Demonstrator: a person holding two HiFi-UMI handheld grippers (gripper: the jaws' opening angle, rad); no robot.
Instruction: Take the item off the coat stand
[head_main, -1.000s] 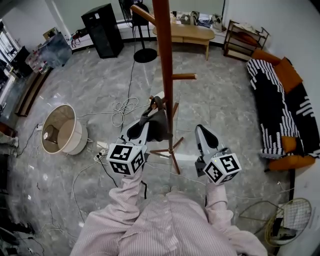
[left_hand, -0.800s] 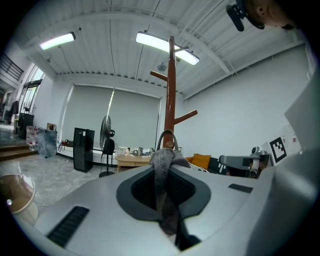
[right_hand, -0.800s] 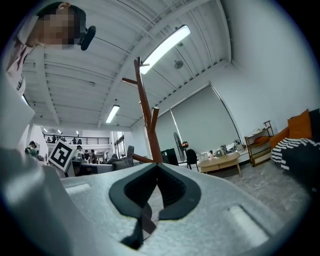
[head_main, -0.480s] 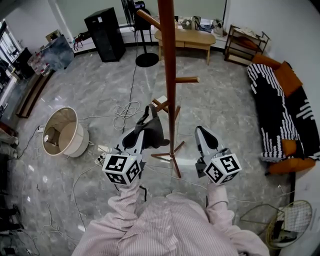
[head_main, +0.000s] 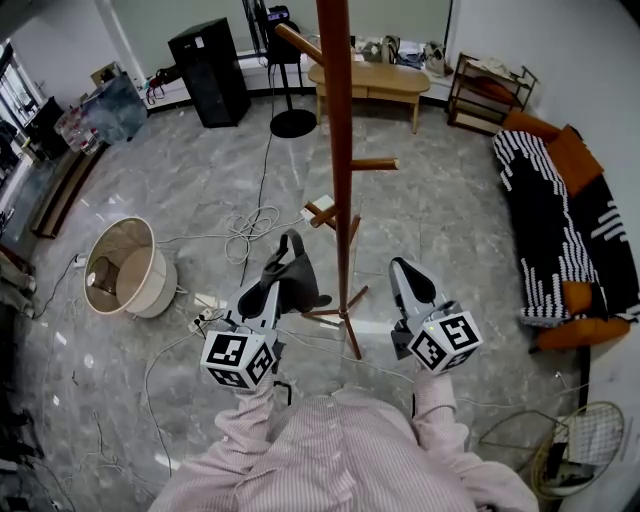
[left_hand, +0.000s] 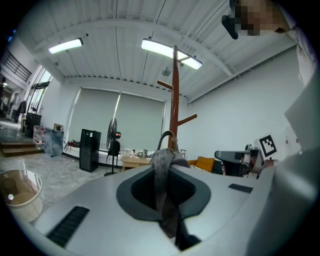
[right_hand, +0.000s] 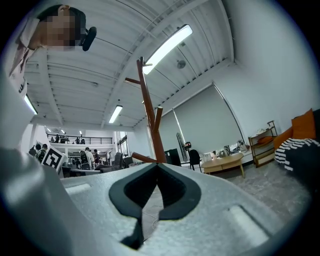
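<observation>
The wooden coat stand (head_main: 340, 150) rises in front of me, its pole and pegs bare. My left gripper (head_main: 281, 287) is shut on a dark grey fabric item with a loop strap (head_main: 290, 262), held left of the pole and apart from it. In the left gripper view the grey strap (left_hand: 163, 175) runs down between the closed jaws, with the coat stand (left_hand: 174, 100) behind it. My right gripper (head_main: 408, 277) hangs right of the pole, shut and holding nothing. In the right gripper view the right gripper (right_hand: 157, 172) has its jaws together, with the coat stand (right_hand: 150, 115) beyond.
A round beige lampshade (head_main: 125, 265) lies on the floor at the left, with white cables (head_main: 245, 220) near it. A black cabinet (head_main: 210, 70), a fan base (head_main: 293, 122) and a wooden table (head_main: 370, 72) stand at the back. A striped sofa (head_main: 560, 200) lines the right wall.
My left gripper has pulled back and to the left with the grey item, which has come away from the pole. The right gripper has hardly moved.
</observation>
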